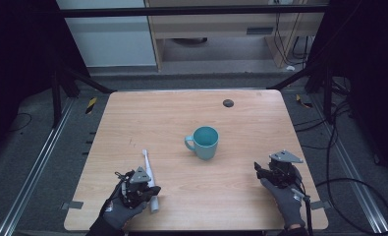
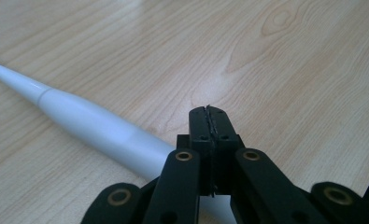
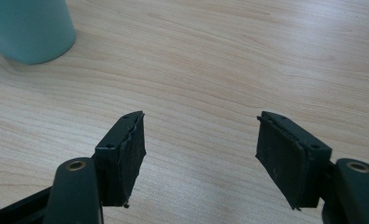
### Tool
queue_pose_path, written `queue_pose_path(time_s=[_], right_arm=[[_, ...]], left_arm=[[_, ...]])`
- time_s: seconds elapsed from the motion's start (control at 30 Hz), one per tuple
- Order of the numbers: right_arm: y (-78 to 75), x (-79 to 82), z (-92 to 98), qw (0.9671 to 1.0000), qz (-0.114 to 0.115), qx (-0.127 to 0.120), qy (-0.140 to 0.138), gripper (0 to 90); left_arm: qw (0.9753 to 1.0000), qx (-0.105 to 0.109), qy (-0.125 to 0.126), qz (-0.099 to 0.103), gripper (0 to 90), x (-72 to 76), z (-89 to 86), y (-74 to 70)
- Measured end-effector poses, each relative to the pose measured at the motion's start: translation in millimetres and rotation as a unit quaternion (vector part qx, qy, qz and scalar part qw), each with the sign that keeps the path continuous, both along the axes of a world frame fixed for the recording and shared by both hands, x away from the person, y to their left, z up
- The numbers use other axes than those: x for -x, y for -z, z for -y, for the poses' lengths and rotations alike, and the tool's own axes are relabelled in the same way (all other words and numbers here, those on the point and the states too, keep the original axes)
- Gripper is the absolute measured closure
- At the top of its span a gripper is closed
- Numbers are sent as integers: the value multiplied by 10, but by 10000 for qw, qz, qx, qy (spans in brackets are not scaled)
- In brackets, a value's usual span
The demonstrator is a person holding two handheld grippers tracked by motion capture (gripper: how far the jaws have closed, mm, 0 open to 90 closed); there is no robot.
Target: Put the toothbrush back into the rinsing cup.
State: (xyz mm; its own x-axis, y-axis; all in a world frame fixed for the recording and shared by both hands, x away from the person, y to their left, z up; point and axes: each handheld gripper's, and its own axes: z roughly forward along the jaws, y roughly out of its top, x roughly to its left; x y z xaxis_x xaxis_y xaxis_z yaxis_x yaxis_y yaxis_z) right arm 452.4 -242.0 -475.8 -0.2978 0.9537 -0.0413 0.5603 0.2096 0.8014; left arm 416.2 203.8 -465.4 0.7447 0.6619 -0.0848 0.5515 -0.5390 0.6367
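A white electric toothbrush (image 1: pixel 146 163) lies on the wooden table (image 1: pixel 172 113) at the front left, with its head pointing away from me. My left gripper (image 1: pixel 151 191) rests over its thick handle end. In the left gripper view the jaws stand pressed together, shut (image 2: pixel 209 114), and the toothbrush (image 2: pixel 88 126) runs underneath them, not between the pads. A teal mug (image 1: pixel 205 142) stands upright mid-table, handle to the left. My right gripper (image 1: pixel 260 169) sits at the front right, open (image 3: pixel 201 140), with bare wood between its pads; the mug (image 3: pixel 30 28) is beyond it at the upper left.
A small dark round disc (image 1: pixel 228 103) sits near the table's far edge. Metal frame bars and floor rails flank the table, and cables lie on the floor at the right. Bare wood lies between the mug and both grippers.
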Motion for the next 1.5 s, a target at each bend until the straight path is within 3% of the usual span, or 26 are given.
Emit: queue_pose_path(time_s=[0.3,0.97,1.5], right_arm=[[0,0,0,10000,-19,-13,3,324],[13,-8,3,10000,-38,19,8,321],[14,-6,3,10000,-51,16,29,321]], left_arm=[[9999,-109,28,-71,895,0,-16,26],[9994,-173,-288,-103,895,3,-298,22],[9991,-202,-306,-221,896,31,-341,32]])
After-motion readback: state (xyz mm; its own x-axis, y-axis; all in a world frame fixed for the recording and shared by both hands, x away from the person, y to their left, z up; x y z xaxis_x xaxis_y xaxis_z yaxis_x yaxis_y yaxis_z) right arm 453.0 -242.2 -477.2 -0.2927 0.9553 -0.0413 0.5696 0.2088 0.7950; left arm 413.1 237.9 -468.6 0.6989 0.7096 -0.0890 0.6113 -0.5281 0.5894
